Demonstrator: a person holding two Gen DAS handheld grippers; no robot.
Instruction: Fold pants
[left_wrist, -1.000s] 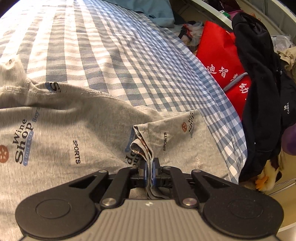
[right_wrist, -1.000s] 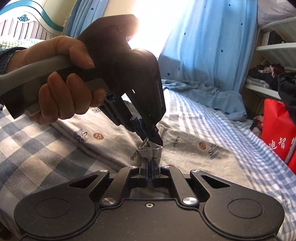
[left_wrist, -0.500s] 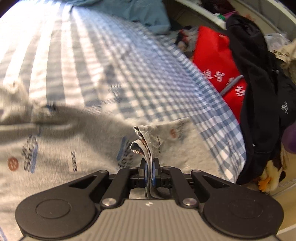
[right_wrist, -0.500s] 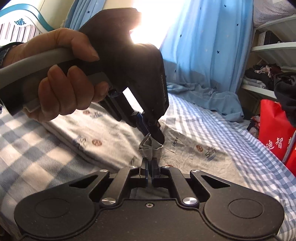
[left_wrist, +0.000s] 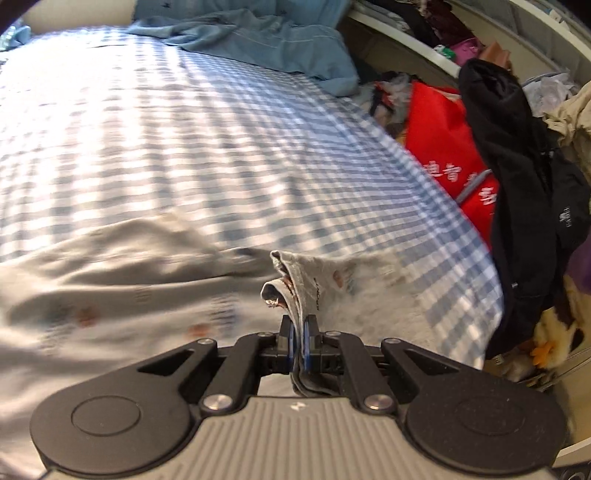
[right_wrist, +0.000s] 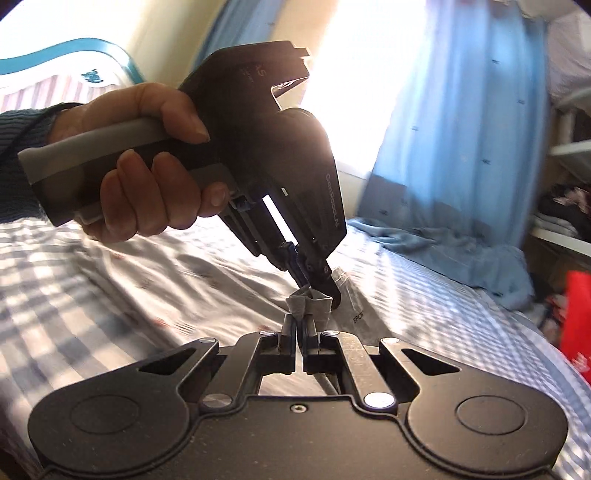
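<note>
The grey printed pants (left_wrist: 122, 284) lie spread over the blue checked bed (left_wrist: 184, 140). My left gripper (left_wrist: 299, 341) is shut on a bunched edge of the pants and holds it raised above the bed. My right gripper (right_wrist: 300, 332) is shut on the same bunched edge of the pants (right_wrist: 308, 304). In the right wrist view the left gripper (right_wrist: 317, 290) pinches the fabric right beside mine, held by a hand (right_wrist: 147, 162). The rest of the pants trails down to the bed.
A blue cloth (left_wrist: 266, 40) lies at the bed's far end under blue curtains (right_wrist: 461, 122). Beside the bed's right edge stand a red bag (left_wrist: 443, 147), hanging black clothes (left_wrist: 517, 199) and shelves (right_wrist: 565, 147). A headboard (right_wrist: 74, 62) is at the left.
Both grippers have risen together with the pinched pants edge, lifting the fabric off the bed. The view now reaches farther up the bed. Both stay shut.
</note>
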